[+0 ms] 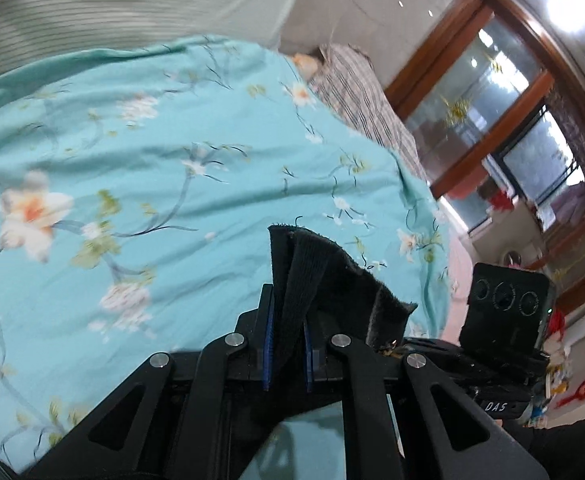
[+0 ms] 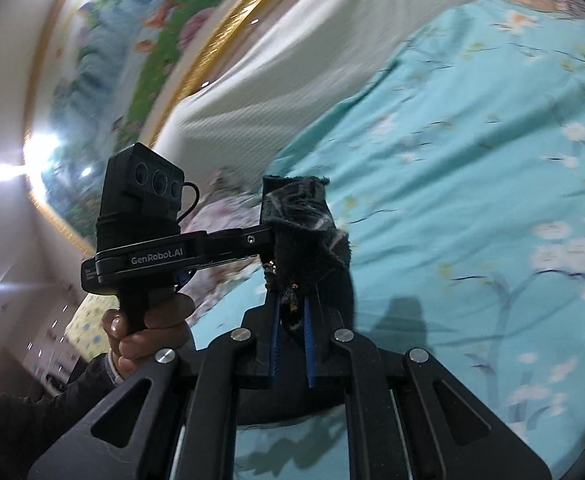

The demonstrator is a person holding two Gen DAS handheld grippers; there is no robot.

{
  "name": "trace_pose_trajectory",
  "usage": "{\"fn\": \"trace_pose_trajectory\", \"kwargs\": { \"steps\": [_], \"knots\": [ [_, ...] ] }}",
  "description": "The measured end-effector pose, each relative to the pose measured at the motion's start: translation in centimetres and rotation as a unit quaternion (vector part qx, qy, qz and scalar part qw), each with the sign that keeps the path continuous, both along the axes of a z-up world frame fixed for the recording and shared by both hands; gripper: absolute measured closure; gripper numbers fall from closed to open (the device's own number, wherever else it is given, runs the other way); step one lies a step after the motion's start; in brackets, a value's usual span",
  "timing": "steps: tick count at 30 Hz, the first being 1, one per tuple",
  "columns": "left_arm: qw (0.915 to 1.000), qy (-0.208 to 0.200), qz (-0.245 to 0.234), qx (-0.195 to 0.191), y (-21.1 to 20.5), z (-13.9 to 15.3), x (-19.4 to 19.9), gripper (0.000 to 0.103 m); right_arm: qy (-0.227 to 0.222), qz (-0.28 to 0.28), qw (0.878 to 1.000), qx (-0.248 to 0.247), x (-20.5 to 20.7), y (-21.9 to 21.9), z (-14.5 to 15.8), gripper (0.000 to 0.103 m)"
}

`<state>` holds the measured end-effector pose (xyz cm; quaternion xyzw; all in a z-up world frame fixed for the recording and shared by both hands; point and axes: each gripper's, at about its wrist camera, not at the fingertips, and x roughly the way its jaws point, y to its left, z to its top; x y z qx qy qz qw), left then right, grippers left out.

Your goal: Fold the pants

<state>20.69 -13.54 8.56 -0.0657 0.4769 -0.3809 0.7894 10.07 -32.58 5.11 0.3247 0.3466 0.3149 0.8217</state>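
At lower centre, the left gripper point(image 1: 288, 344) pinches fuzzy black fleece pants point(image 1: 312, 272) over a rumpled turquoise floral bedsheet point(image 1: 132, 152). The right gripper point(image 2: 292, 320) likewise clamps the pants' fuzzy edge.

Both fisheye views are bending strongly at dark corners; ceiling lamp point(image 1: 570, 8) is glaring white; wall light point(image 2: 40, 148) is flaring; bedspread point(image 1: 140, 168) is showing probable motion blur; soft gripper shadow point(image 2: 404, 316) is falling there

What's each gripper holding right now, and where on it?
Both are shut on the black pants: left gripper and right gripper each pinch an edge fold. Which part cannot be told.
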Motion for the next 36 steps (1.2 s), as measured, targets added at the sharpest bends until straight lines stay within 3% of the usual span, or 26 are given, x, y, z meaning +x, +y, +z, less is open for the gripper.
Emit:
{"fn": "trace_pose_trajectory", "kwargs": {
  "steps": [6, 15, 29, 34, 36],
  "knots": [
    [0.9992, -0.010, 0.037, -0.009, 5.3, 0.3, -2.7, 0.093, -0.002, 0.062, 0.998, -0.001, -0.2, 4.3, 0.6, 0.092],
    [0.9943, 0.014, 0.104, -0.019, 12.1, -2.7, -5.8, 0.093, 0.022, 0.133, 0.991, -0.022, -0.8, 9.8, -0.8, 0.092],
    [0.9851, 0.061, 0.161, -0.011, 15.8, -9.0, -7.3, 0.093, 0.060, 0.176, 0.979, -0.084, -1.1, 13.7, -4.5, 0.091],
    [0.9806, 0.070, 0.183, 0.005, 16.8, -10.4, -7.9, 0.093, 0.072, 0.187, 0.974, -0.108, -1.1, 14.9, -5.6, 0.086],
    [0.9777, 0.073, 0.197, 0.010, 17.4, -10.7, -8.3, 0.093, 0.083, 0.199, 0.970, -0.114, -1.0, 15.5, -6.2, 0.073]
  ]
}}
